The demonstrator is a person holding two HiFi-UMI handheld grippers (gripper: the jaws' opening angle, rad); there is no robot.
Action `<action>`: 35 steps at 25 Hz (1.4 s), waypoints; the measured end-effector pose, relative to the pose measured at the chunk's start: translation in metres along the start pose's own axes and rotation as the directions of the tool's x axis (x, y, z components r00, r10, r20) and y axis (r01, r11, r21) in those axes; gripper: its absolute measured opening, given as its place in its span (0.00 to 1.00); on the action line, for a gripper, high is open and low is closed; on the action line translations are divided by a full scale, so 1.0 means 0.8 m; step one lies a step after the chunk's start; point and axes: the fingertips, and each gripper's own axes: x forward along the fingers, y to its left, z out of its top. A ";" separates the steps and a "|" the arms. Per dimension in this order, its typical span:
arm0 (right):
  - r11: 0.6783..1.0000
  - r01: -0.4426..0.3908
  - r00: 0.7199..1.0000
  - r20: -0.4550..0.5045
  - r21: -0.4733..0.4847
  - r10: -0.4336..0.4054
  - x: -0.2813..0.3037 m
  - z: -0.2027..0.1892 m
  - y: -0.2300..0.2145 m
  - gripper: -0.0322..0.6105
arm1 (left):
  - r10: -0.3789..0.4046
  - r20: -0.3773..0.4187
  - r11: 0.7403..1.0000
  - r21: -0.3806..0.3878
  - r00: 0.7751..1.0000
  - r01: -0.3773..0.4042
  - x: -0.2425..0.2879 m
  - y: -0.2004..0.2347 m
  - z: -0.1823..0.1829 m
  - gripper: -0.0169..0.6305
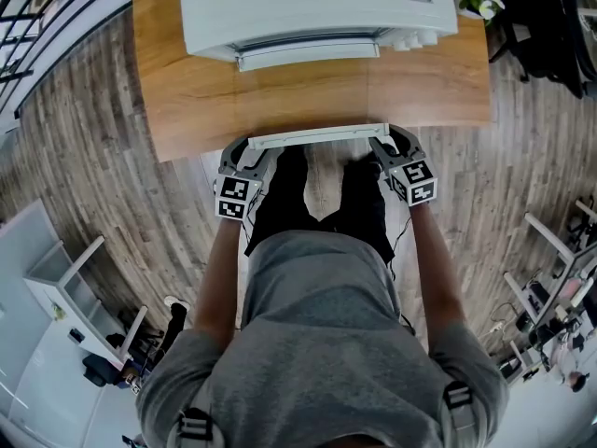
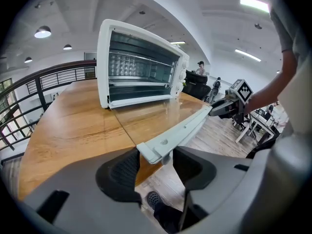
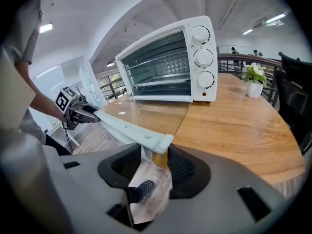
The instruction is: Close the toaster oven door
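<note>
The left end of the door handle (image 1: 317, 136) is being clenched between the pads of the left tool (image 2: 156, 156), and its right end is being held the same way by the right tool (image 3: 155, 155); in each case the end cap is filling the gap between the jaws, so both tools are being read as grasping rather than released. The handle is being held just past the near edge of the tabletop (image 1: 168, 82), with the glass door (image 2: 156, 116) lying open and nearly flat between it and the toaster oven (image 1: 317, 7), which is sitting at the far side. Closing is judged not yet begun. From here, trouble is being risked mainly by the shallow hold: only the very ends are being pinched near the jaw tips, so the handle could slip out as the door is being swung up and its angle changes. If one end is being raised faster than the other, the door could be twisted on its hinges, and a hard push at the end could shove the light oven back or slam the glass. The hinges are being hidden by the door itself, the oven's far part is being cut off in the head view, and how firmly the pads are pressing is hard to make out.
</note>
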 end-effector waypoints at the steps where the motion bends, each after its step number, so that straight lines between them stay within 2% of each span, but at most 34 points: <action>1: 1.000 -0.001 1.000 0.003 0.003 0.001 -0.002 0.002 0.001 0.32 | -0.003 0.006 1.000 0.002 1.000 0.003 -0.002 0.000 0.003 0.37; 8: 1.000 0.009 0.999 0.035 0.022 -0.010 -0.013 0.027 0.005 0.33 | -0.012 0.055 1.000 0.005 0.998 0.012 -0.018 0.001 0.027 0.36; 15: 0.997 0.041 0.995 0.088 0.065 -0.047 -0.026 0.055 0.005 0.33 | -0.054 0.109 0.998 -0.010 0.993 0.055 -0.034 0.000 0.053 0.36; 20: 0.992 0.029 0.990 0.132 0.124 -0.045 -0.032 0.075 0.016 0.23 | -0.071 0.155 0.996 -0.051 0.985 0.080 -0.048 0.002 0.077 0.36; 27: 0.991 0.055 0.985 0.153 0.124 -0.073 -0.041 0.101 0.018 0.22 | -0.072 0.211 0.991 -0.092 0.975 0.094 -0.061 0.006 0.100 0.35; 35: 0.968 0.074 0.975 0.189 0.239 -0.121 -0.049 0.117 0.013 0.21 | -0.118 0.249 0.984 -0.102 0.961 0.147 -0.067 0.005 0.117 0.33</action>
